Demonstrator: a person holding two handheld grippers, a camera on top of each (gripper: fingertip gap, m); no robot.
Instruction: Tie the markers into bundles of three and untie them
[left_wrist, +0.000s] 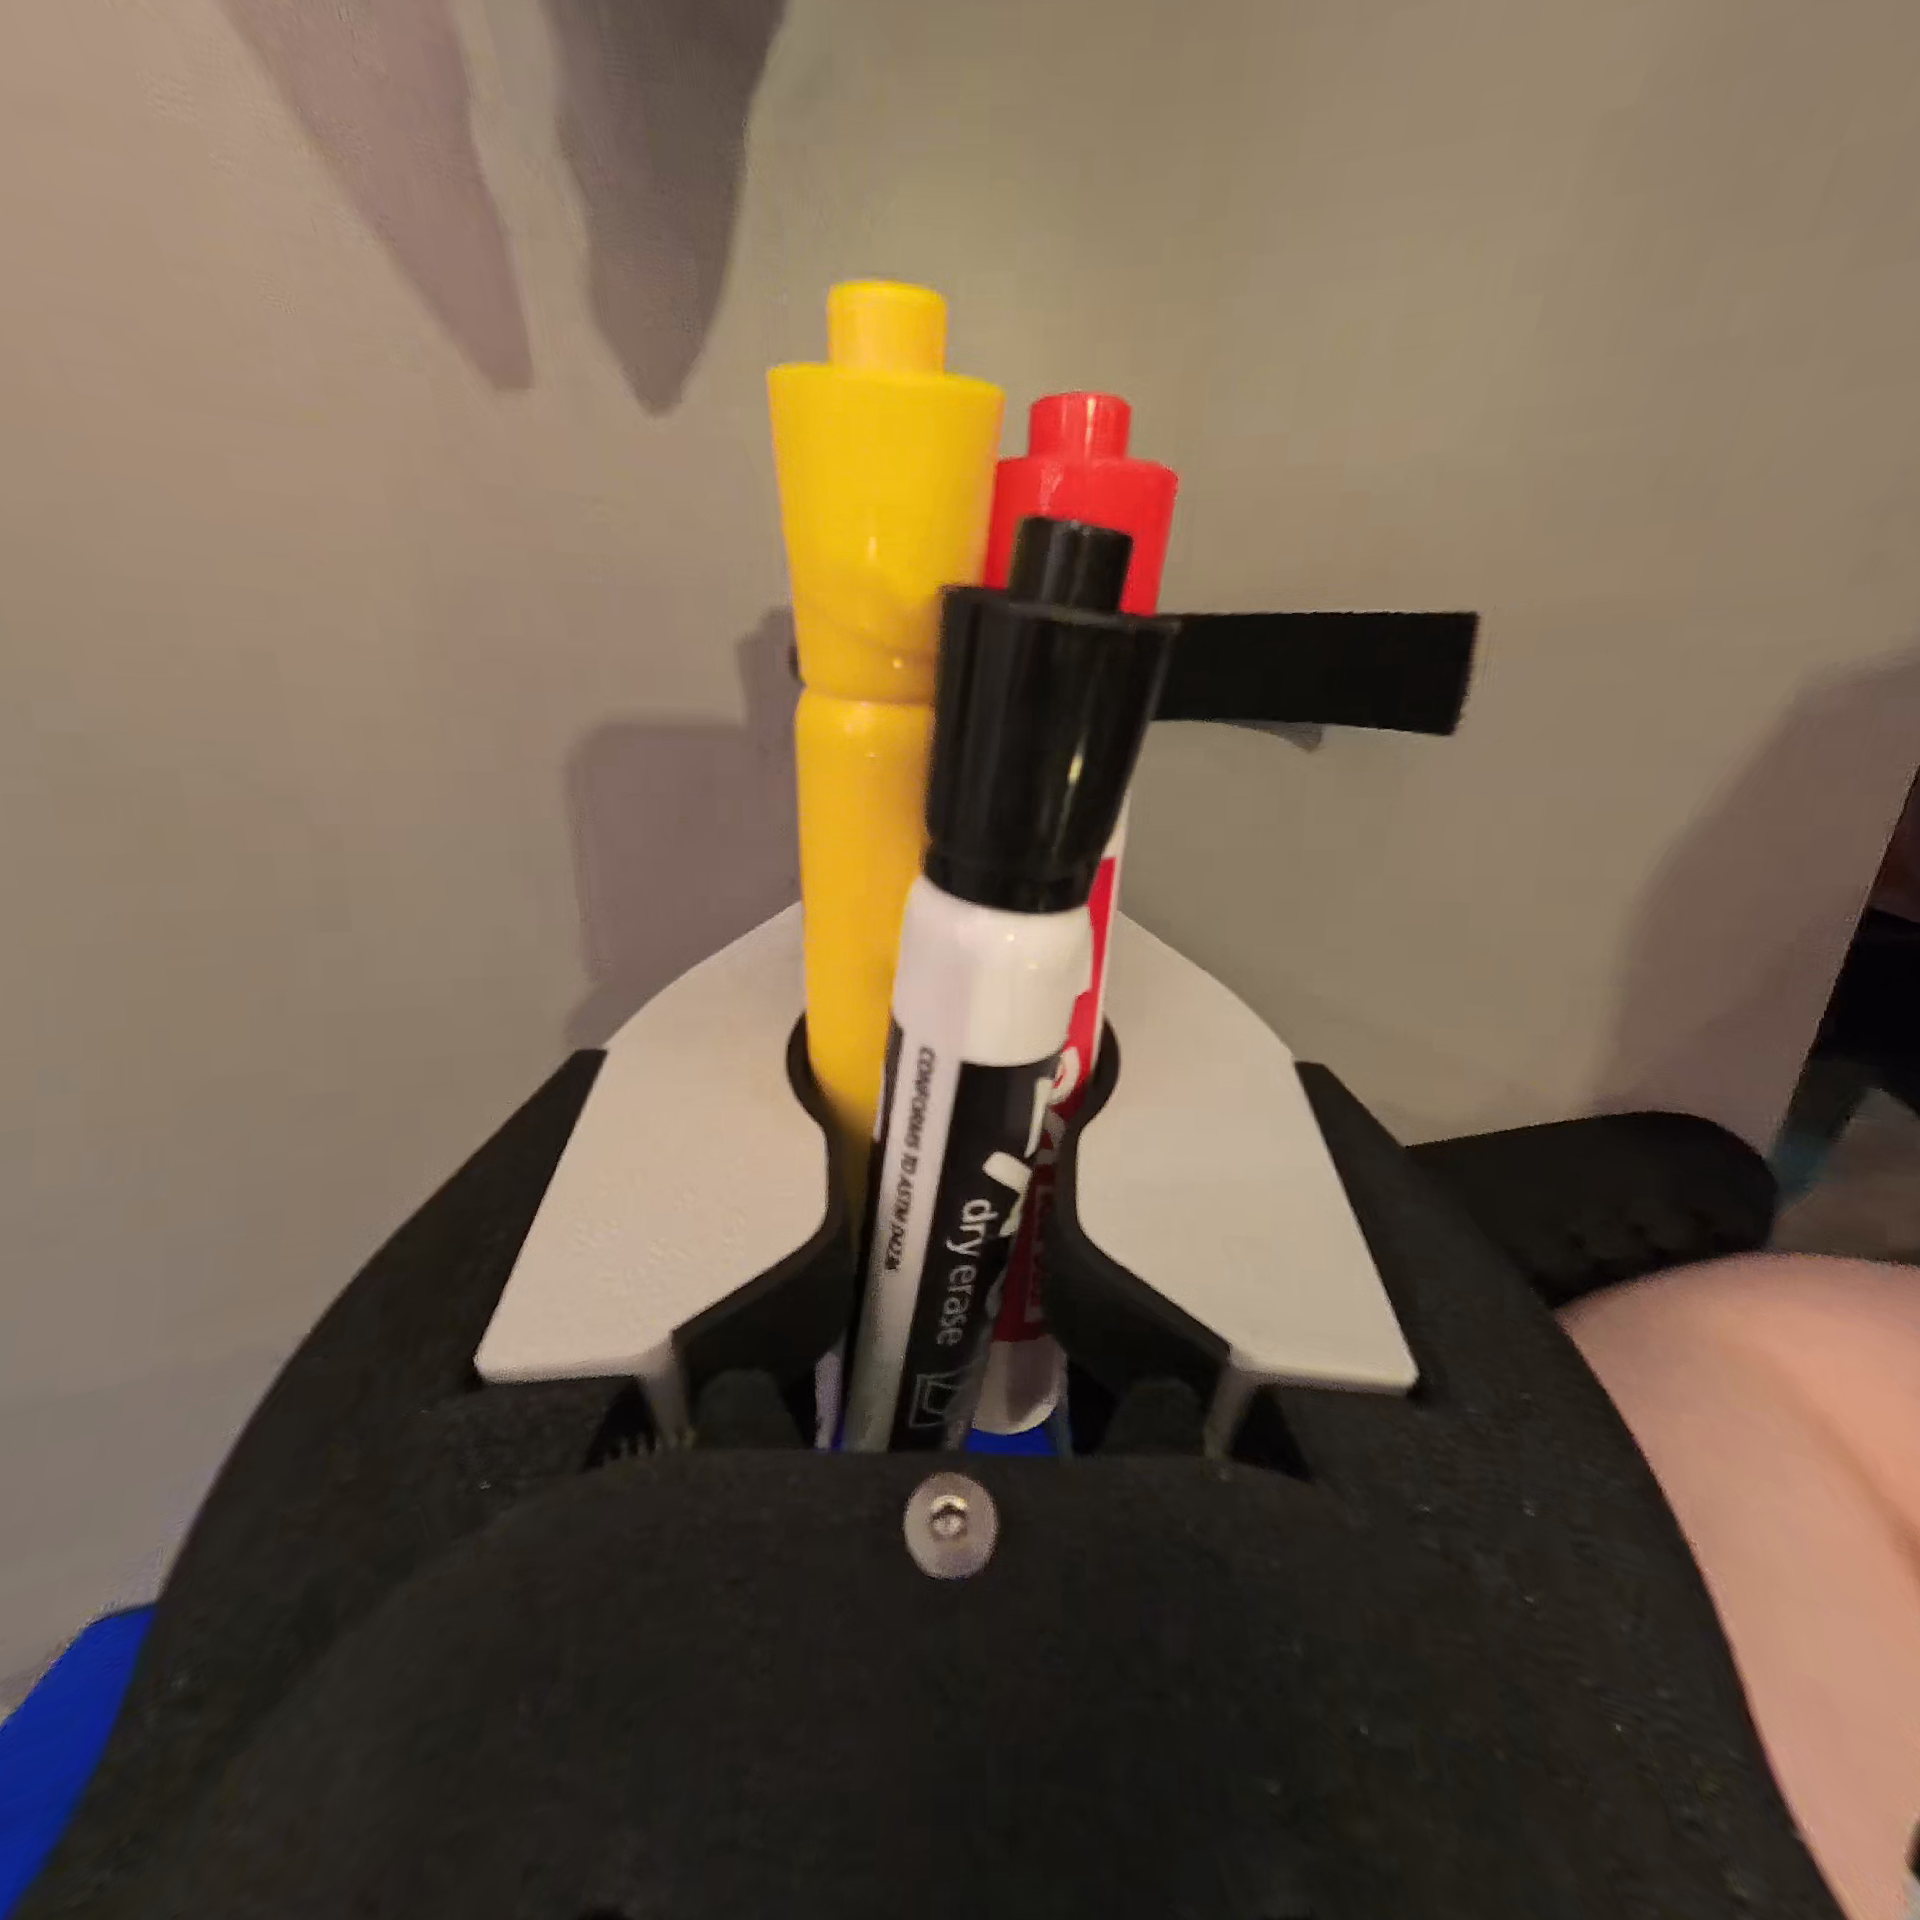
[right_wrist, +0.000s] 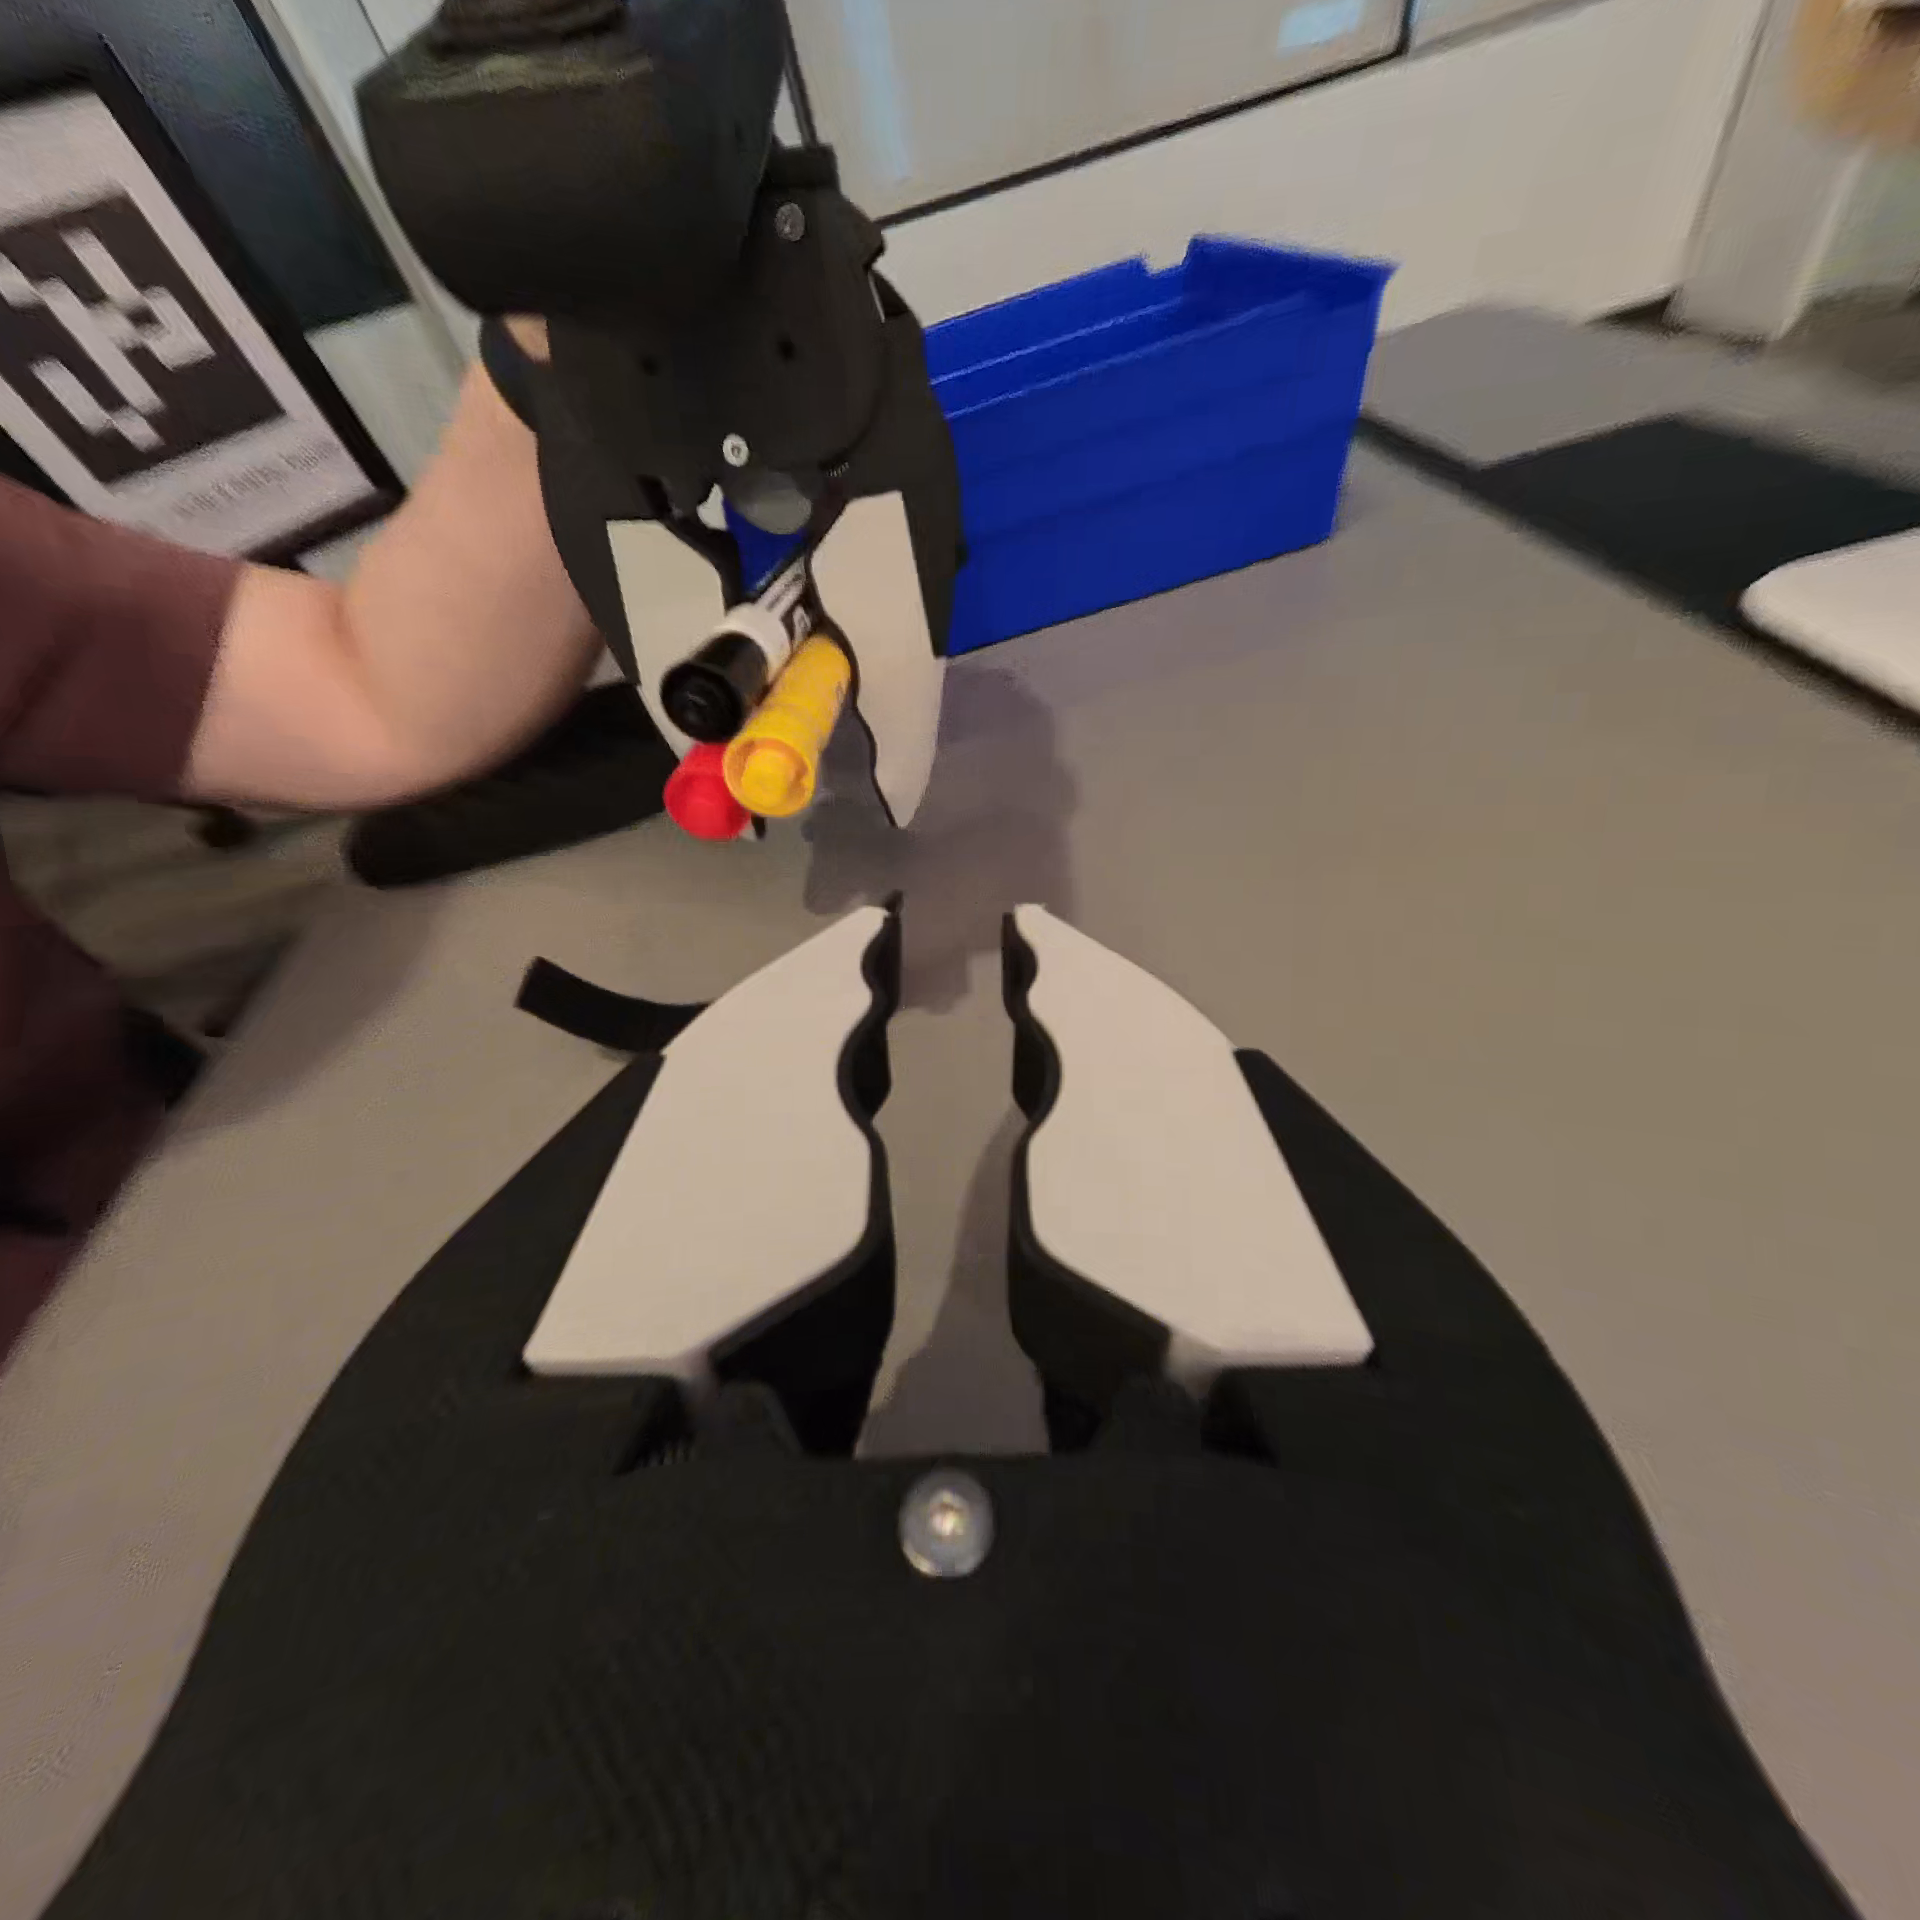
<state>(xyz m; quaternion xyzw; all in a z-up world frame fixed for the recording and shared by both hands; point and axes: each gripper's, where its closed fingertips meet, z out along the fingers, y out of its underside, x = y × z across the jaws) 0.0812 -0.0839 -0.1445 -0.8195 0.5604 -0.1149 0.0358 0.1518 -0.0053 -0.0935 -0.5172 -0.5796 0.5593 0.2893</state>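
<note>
My left gripper (left_wrist: 961, 935) is shut on three markers held side by side: a yellow one (left_wrist: 878, 582), a red one (left_wrist: 1091, 488) and a black-capped white one (left_wrist: 1039, 727). Their caps point down at the grey table (left_wrist: 312, 727). A black strap (left_wrist: 1320, 670) lies on the table just beyond the caps. In the right wrist view the left gripper (right_wrist: 810, 790) hangs over the table with the yellow marker (right_wrist: 790, 727), red marker (right_wrist: 701, 795) and black marker (right_wrist: 717, 675). My right gripper (right_wrist: 945, 914) is open a little and empty, low over the table. The strap (right_wrist: 603, 1003) lies left of its fingers.
A blue bin (right_wrist: 1143, 436) stands on the table behind the left gripper. A person's arm (right_wrist: 364, 675) reaches in from the left. A framed black-and-white pattern board (right_wrist: 135, 343) leans at the far left. A white flat object (right_wrist: 1839, 613) lies at the right edge. One gripper's finger ends stand about 12 cm off the other's. To reach the strap (right_wrist: 603, 1003) in a straight line is about 7 cm for my left fingers, about 15 cm for my right.
</note>
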